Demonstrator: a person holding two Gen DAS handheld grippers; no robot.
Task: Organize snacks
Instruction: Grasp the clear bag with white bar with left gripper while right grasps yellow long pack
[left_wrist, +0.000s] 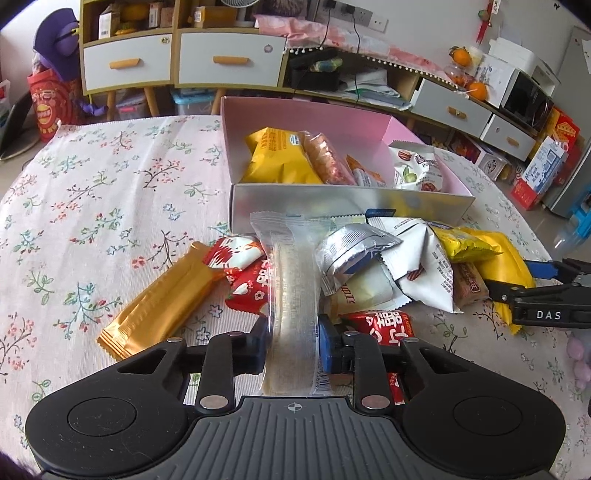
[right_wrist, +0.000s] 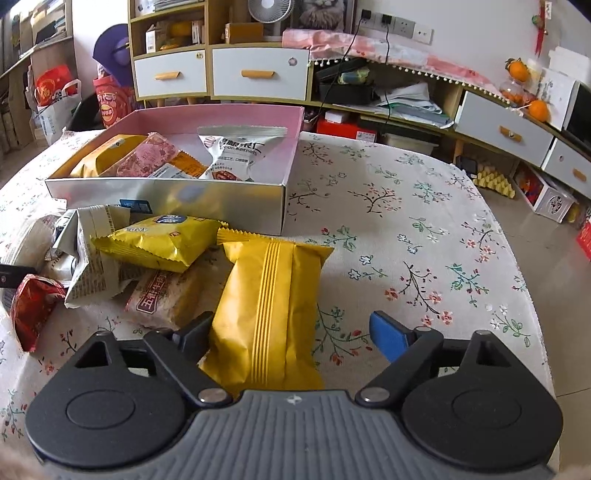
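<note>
The left tool (left_wrist: 293, 341) is pinching a long clear plastic snack packet (left_wrist: 291, 291) across its width, so the packet's long axis runs straight forward from the fingers toward the open pink-lined cardboard box with a silver front wall (left_wrist: 351, 201), which lies directly ahead, beyond the heap of loose wrappers on the floral-clothed counter (left_wrist: 92, 206). The right tool (right_wrist: 291, 332) stands spread wide around the near end of a yellow striped snack packet (right_wrist: 269, 314), also lying lengthwise ahead of it, the box being off to its forward left. I judge the left tool better placed to drop its packet in.
</note>
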